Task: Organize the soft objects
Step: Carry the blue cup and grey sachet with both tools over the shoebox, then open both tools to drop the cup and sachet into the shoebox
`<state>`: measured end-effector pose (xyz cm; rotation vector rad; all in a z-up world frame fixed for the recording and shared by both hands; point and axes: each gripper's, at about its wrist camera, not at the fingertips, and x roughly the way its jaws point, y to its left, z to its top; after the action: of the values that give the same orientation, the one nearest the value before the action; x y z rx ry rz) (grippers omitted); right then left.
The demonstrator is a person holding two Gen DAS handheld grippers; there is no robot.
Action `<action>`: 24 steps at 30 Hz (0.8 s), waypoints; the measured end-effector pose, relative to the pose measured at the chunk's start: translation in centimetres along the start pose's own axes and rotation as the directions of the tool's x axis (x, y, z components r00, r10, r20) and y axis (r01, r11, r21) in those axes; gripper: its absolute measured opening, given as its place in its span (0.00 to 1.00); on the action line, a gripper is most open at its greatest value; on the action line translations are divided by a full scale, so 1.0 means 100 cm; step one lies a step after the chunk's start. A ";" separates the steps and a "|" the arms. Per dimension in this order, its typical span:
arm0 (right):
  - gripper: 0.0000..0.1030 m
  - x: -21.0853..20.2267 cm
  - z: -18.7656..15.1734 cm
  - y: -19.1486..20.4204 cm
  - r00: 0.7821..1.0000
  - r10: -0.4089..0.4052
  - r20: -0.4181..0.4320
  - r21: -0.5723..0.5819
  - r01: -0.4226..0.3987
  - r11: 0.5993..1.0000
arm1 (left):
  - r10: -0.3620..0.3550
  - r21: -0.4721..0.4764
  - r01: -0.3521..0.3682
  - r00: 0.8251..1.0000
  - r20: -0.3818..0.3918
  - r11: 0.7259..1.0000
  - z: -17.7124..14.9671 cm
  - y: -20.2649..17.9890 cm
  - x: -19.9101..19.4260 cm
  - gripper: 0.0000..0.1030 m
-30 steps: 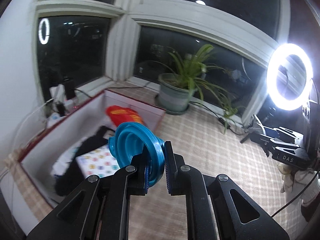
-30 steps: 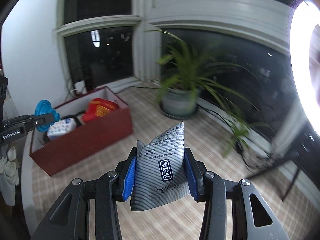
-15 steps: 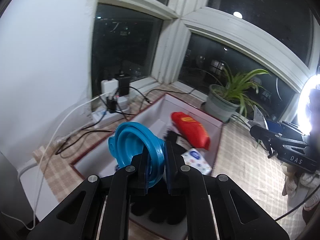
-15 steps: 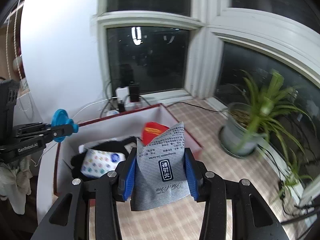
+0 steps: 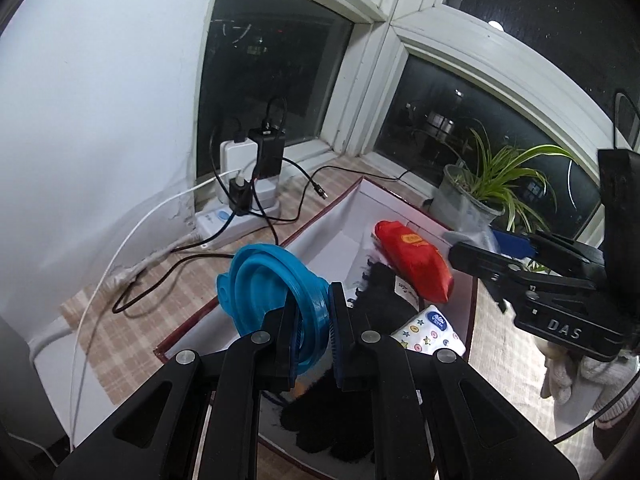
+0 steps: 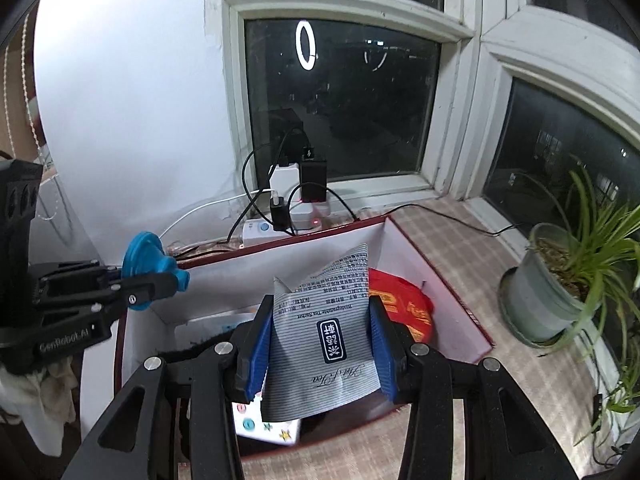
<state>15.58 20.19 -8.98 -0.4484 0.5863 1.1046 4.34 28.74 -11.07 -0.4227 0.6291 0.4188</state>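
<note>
My left gripper (image 5: 312, 332) pinches the rim of a blue collapsible funnel (image 5: 272, 284), over the near-left edge of the red box (image 6: 440, 268). My right gripper (image 6: 320, 344) clamps a striped tea sachet (image 6: 328, 336) above the box w/ a red pouch (image 5: 412, 260) inside. Risk: letting go too early; funnel could drop outside the wall near the cables (image 5: 256, 216).

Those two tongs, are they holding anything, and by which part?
Yes. The left tongs pinch a blue folding funnel by its rim. The right tongs squeeze a striped tea packet by its two side edges.
</note>
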 end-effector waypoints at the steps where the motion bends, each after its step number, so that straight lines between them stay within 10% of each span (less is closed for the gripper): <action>1: 0.39 0.003 0.001 0.000 1.000 0.004 -0.005 0.005 -0.004 1.000 | -0.004 0.003 0.004 1.000 -0.007 1.000 0.000 0.000 0.002 0.11; 9: 0.41 0.023 0.001 -0.001 0.999 0.024 -0.045 0.023 -0.023 0.999 | -0.019 0.022 0.020 0.999 -0.030 1.000 0.001 -0.003 0.011 0.12; 14: 0.64 0.028 0.002 -0.001 0.998 0.029 -0.057 0.024 -0.028 0.999 | -0.022 0.021 0.023 0.999 -0.031 1.000 0.000 -0.003 0.012 0.54; 24: 0.82 0.028 0.001 -0.004 0.998 -0.002 -0.062 0.029 0.004 1.000 | -0.033 0.001 0.033 0.999 -0.023 0.999 0.000 0.000 0.006 0.68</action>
<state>16.90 22.05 -10.72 -0.4596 0.6548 1.0809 4.72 28.86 -11.45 -0.4362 0.6443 0.3827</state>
